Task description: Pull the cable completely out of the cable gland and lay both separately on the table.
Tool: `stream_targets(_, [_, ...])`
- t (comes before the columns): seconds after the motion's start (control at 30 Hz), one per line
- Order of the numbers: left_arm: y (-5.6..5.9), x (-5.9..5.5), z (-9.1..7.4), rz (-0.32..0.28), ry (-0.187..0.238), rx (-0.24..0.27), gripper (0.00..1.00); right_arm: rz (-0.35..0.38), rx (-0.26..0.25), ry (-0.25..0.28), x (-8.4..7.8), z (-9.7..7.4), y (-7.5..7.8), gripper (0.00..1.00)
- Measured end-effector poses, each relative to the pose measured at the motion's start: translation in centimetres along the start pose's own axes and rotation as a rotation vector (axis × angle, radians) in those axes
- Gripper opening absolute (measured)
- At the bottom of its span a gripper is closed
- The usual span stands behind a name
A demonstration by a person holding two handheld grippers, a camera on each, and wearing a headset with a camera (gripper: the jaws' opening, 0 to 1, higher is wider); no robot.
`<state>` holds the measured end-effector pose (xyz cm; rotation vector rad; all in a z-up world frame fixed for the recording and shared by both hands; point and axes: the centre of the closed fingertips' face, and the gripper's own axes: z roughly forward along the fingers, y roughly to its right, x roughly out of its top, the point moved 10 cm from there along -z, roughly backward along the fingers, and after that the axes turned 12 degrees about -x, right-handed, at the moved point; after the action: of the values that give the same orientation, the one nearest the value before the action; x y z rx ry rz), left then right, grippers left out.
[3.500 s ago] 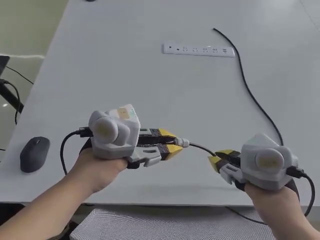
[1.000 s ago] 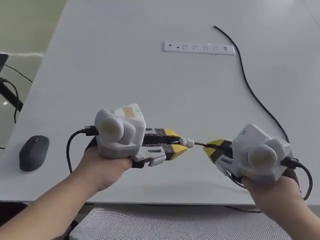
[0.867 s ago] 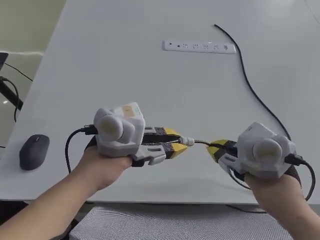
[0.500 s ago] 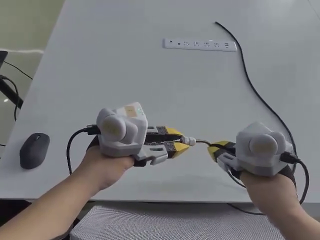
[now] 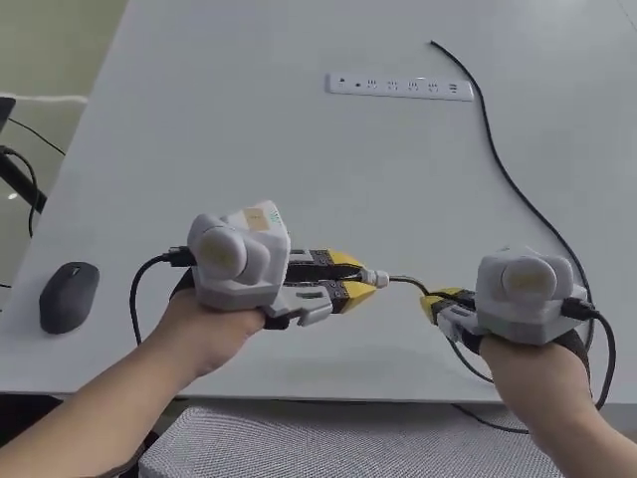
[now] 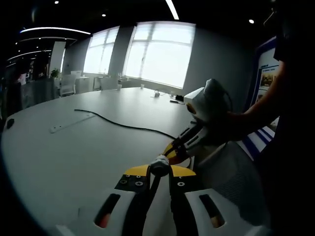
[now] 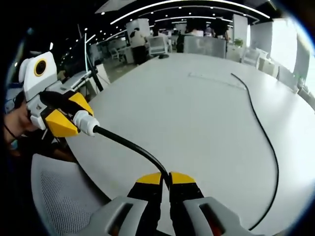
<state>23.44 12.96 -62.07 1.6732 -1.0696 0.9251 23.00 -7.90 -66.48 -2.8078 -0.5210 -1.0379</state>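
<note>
Cable (image 5: 406, 283) spans from the cable gland (image 5: 376, 280), clamped in left tongs (image 5: 362, 280), to right tongs (image 5: 431, 301) pinching it.

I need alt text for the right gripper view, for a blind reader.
The right gripper is shut on a black cable that curves to a white cable gland held by the left gripper. Beyond lies a grey table with a loose black cord.

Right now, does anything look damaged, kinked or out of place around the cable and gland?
Nothing stands out. The left hand-held gripper is shut on the cable gland, the right hand-held gripper on the cable, which curves gently between them with no kink.
</note>
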Motion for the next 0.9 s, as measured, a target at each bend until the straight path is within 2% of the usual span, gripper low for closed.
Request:
stream_targets(0.07, [0.0,0.0,0.0,0.003,0.001,-0.001,0.15,0.007,-0.006,-0.017,-0.3,0.2,0.1,0.0])
stream_targets(0.2, [0.0,0.0,0.1,0.004,-0.001,-0.004,0.15,0.001,-0.008,-0.017,-0.3,0.2,0.1,0.0])
stream_targets(0.27, [0.1,0.0,0.1,0.004,0.001,0.0,0.15,-0.029,-0.014,0.004,-0.2,0.1,0.2,0.0])
stream_targets(0.37, [0.0,0.0,0.0,0.001,0.0,0.003,0.15,-0.036,0.001,0.001,-0.3,0.0,0.1,0.0])
stream_targets(0.4, [0.0,0.0,-0.1,0.003,0.0,0.006,0.15,-0.048,0.004,0.021,-0.3,-0.2,0.2,0.0])
stream_targets(0.57, [-0.1,0.0,-0.3,-0.001,0.002,0.016,0.15,-0.062,0.012,0.045,-0.5,-0.7,0.3,0.01])
stream_targets(0.9, [-0.3,0.2,-0.9,-0.01,0.018,0.035,0.15,-0.153,0.043,0.087,-0.2,-2.0,0.2,0.02])
